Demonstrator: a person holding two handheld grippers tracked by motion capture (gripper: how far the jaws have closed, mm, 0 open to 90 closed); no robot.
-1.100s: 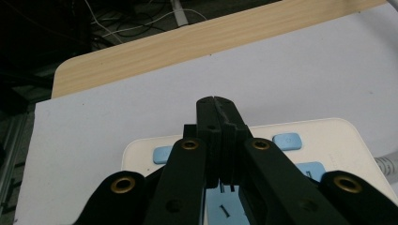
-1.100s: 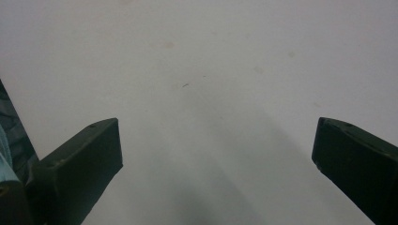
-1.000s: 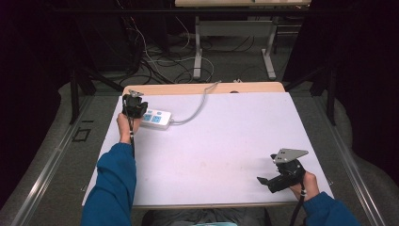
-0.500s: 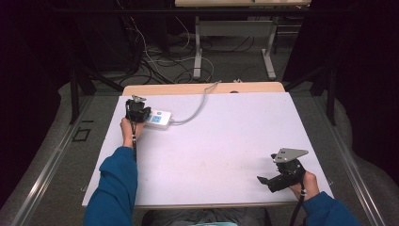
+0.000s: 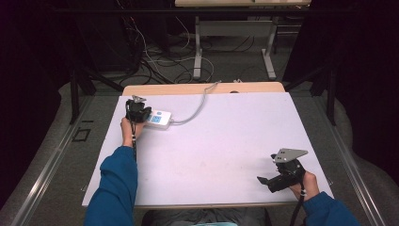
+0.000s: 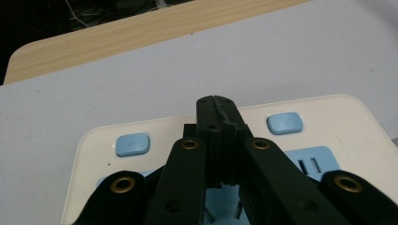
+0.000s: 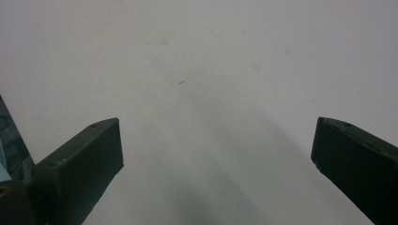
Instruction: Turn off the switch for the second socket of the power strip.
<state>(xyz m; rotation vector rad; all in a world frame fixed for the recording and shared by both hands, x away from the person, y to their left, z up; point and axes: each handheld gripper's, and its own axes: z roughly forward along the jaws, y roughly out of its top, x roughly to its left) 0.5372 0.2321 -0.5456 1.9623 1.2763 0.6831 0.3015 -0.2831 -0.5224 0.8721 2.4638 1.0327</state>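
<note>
Left tongs [image 6: 216, 101] closed above power strip [image 6: 328, 122]

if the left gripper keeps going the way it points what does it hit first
Probably the power strip: the shut left gripper points down at its top, between the two blue buttons. Whether it already touches is unclear.

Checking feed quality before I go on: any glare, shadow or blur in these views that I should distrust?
High view: table evenly lit, surroundings dark, power strip small and soft. Left gripper view: the strip is sharp, the shut left gripper hides its middle. Right gripper view: the open right gripper is slightly blurred and a soft grey shadow lies between its jaws; no glare.
</note>
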